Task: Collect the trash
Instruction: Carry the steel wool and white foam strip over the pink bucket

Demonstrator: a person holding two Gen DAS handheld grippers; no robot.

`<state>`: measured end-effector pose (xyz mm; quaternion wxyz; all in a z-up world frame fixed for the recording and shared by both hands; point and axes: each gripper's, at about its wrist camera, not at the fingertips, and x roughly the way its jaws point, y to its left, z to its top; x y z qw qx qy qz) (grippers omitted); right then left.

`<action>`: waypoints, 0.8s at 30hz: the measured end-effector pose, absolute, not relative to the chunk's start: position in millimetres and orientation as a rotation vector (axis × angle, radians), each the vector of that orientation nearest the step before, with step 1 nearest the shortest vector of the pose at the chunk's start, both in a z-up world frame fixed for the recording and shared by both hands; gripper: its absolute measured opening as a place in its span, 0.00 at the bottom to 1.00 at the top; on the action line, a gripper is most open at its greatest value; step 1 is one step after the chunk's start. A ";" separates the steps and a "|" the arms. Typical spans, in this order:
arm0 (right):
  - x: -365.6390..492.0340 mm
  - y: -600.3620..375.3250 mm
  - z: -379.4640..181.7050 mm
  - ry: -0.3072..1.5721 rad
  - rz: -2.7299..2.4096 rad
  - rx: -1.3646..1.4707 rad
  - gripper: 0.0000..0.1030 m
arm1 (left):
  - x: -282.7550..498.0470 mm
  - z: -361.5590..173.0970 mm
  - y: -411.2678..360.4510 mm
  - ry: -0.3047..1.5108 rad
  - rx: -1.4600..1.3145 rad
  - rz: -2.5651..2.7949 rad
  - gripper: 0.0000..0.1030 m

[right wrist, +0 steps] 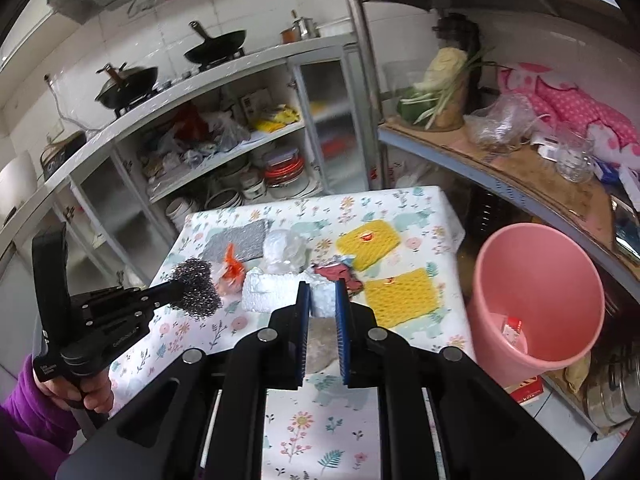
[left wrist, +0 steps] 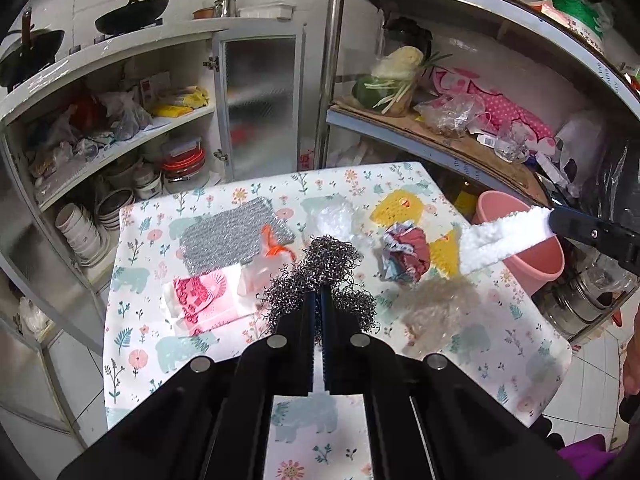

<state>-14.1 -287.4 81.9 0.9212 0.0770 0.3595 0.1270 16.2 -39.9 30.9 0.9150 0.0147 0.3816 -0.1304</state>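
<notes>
My left gripper (left wrist: 320,294) is shut on a dark steel wool scrubber (left wrist: 320,264) and holds it over the floral table (left wrist: 140,320); the right wrist view shows it too (right wrist: 196,288). My right gripper (right wrist: 322,292) is shut on a white foam strip (right wrist: 280,288), which shows raised above the table's right side (left wrist: 500,236). A pink bin (right wrist: 536,300) stands right of the table, some litter inside. On the table lie a crumpled wrapper (left wrist: 404,256), clear plastic (left wrist: 332,216), an orange-tied bag (left wrist: 268,260) and a red-patterned tissue pack (left wrist: 204,296).
Two yellow mesh cloths (right wrist: 368,244) (right wrist: 400,296) and a grey scouring pad (left wrist: 228,240) lie on the table. A brownish clump (left wrist: 440,308) lies near the front right. Open cupboards with bowls stand behind; a metal shelf rack (left wrist: 460,136) is at right.
</notes>
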 end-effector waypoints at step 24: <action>-10.8 -395.3 71.9 0.701 0.045 0.311 0.12 | 57.3 57.0 -141.3 0.747 0.136 -0.407 0.02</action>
